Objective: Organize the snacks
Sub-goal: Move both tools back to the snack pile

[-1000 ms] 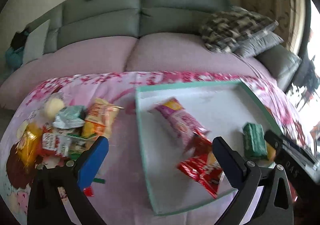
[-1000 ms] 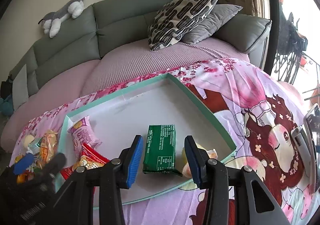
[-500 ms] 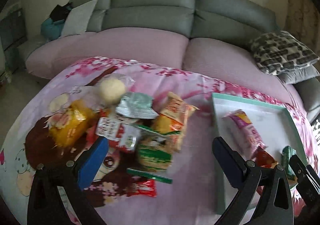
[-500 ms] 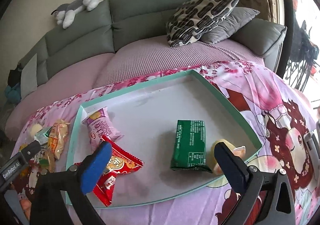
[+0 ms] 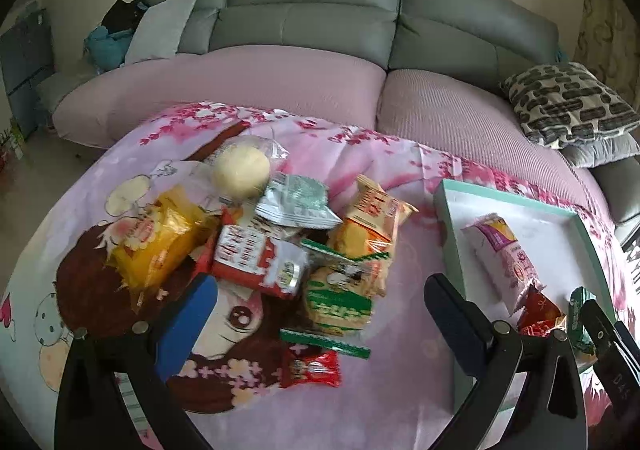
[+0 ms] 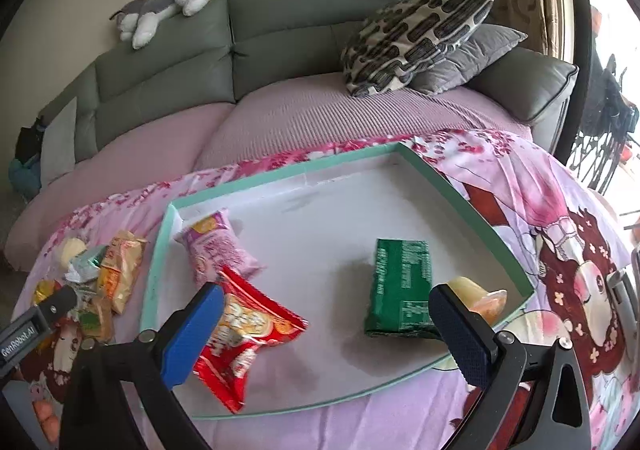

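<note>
A pile of snack packets (image 5: 280,246) lies on the pink cartoon cloth: a yellow bag (image 5: 160,242), a red-and-white pack (image 5: 256,262), an orange pack (image 5: 372,217), a green-topped cup (image 5: 338,298). My left gripper (image 5: 320,322) is open and empty just in front of the pile. A teal-rimmed white tray (image 6: 460,193) holds a pink packet (image 6: 216,250), a red packet (image 6: 244,334), a green packet (image 6: 402,286) and a yellow jelly cup (image 6: 480,298). My right gripper (image 6: 324,334) is open and empty over the tray's near side.
A grey sofa with pink seat cushions (image 5: 280,81) stands behind the cloth. Patterned pillows (image 6: 416,37) lie at its right end. A plush toy (image 6: 168,5) lies on the backrest. A small red wrapper (image 5: 308,368) and a green stick (image 5: 324,342) lie near the pile.
My left gripper has swung left from the tray to the snack pile. My right gripper has opened wide and let go of the green packet, which now lies in the tray.
</note>
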A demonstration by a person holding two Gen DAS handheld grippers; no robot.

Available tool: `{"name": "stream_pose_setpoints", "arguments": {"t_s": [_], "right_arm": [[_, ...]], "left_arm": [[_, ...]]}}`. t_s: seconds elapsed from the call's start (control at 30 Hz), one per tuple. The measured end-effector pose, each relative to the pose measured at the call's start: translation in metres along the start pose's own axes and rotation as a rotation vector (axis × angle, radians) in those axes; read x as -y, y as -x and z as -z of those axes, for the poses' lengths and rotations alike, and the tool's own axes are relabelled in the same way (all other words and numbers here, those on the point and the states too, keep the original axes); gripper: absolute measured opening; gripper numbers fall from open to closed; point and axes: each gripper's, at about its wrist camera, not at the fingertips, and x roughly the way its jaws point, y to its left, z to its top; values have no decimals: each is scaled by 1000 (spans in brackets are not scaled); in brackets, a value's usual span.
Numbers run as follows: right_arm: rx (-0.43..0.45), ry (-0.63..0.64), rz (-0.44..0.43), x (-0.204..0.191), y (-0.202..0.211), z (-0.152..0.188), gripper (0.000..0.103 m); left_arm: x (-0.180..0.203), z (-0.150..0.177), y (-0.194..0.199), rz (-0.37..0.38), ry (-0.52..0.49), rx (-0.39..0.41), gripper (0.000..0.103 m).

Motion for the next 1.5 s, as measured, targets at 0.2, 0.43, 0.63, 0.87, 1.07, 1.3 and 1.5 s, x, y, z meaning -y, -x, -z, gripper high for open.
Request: {"name": "stream_pose_setpoints", "arguments": {"t_s": [0.2, 0.43, 0.63, 0.87, 1.07, 1.3, 1.5], "right_arm": [[33, 31, -20, -23, 7, -1, 103], [53, 25, -117, -57, 12, 1, 103], [44, 87, -189, -99, 12, 9, 103], [24, 147, -245, -144, 12, 23, 103], [-13, 188, -281, -170, 10, 34, 103], [-98, 227, -298, -185, 1, 45, 103], [-187, 292, -266, -196, -11, 59, 103]], "left_arm": [[-43, -7, 10, -64, 69, 29, 103], [-98, -8, 22, -145, 139, 44, 103], [-133, -8, 26, -188, 182, 44, 103], [-160, -6, 27, -218, 215, 31, 103], [-168, -3, 24, -214, 225, 9, 103], [-158, 2, 9, -169, 189, -45, 103], [-146, 7, -4, -140, 140, -108, 103]]}}
